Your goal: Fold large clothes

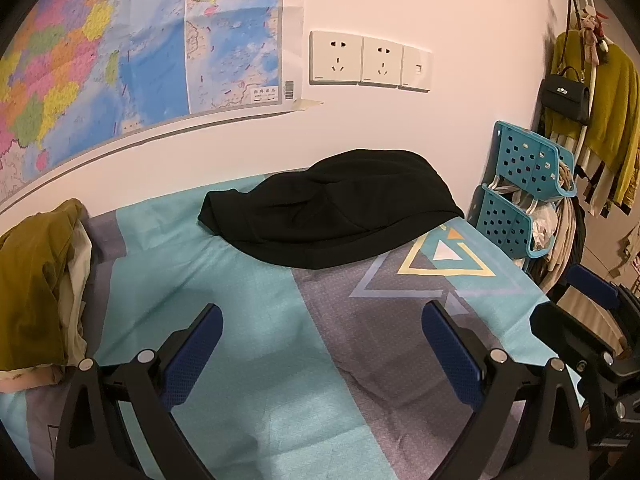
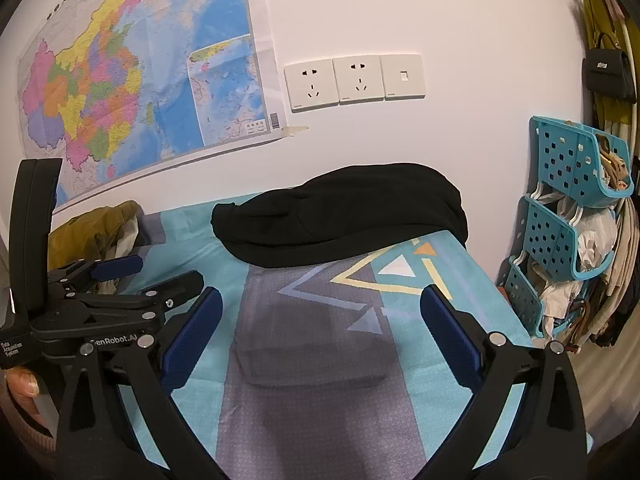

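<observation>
A black garment lies folded in a low mound on the teal and grey bedsheet, close to the wall at the far side. My left gripper hangs open over bare sheet, well short of the garment, nothing between its blue pads. My right gripper is open too, likewise above bare sheet short of the garment. In the right wrist view the left gripper shows at the left edge, held by a hand. The right gripper's blue finger shows at the right edge of the left wrist view.
A heap of olive and cream clothes lies at the bed's left. Teal perforated baskets with clothes stand off the bed's right edge. A map and wall sockets are behind. Hung clothes and a black bag are far right.
</observation>
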`<state>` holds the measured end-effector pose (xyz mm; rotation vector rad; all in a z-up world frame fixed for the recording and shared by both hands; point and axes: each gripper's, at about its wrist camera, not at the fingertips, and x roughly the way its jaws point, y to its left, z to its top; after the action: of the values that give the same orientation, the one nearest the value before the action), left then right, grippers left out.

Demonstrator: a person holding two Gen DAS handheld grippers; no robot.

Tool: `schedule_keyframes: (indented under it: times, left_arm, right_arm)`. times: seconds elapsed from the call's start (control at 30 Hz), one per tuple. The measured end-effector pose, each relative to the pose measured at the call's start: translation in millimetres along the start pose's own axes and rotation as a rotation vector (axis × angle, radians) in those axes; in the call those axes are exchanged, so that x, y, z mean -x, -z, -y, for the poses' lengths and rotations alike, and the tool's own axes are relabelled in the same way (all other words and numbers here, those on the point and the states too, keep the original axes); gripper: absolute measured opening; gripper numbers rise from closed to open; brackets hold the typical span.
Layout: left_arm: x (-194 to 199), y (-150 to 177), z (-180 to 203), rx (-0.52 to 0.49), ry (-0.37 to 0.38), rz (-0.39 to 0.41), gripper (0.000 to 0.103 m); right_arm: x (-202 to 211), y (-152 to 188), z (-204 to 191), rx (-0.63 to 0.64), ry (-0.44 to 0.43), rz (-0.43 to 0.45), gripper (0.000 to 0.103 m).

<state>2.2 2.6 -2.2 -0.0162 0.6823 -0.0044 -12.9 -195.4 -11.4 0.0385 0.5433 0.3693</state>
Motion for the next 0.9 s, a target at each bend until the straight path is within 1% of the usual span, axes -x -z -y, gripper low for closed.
schedule_keyframes:
  times: [0.9]
  left_arm:
    - [-5.3,1.0,-5.7,0.024,0.003,-0.008,0.096]
  right_arm:
    - [-6.7,1.3,3.2,-0.004,-0.006,-0.014,0.098]
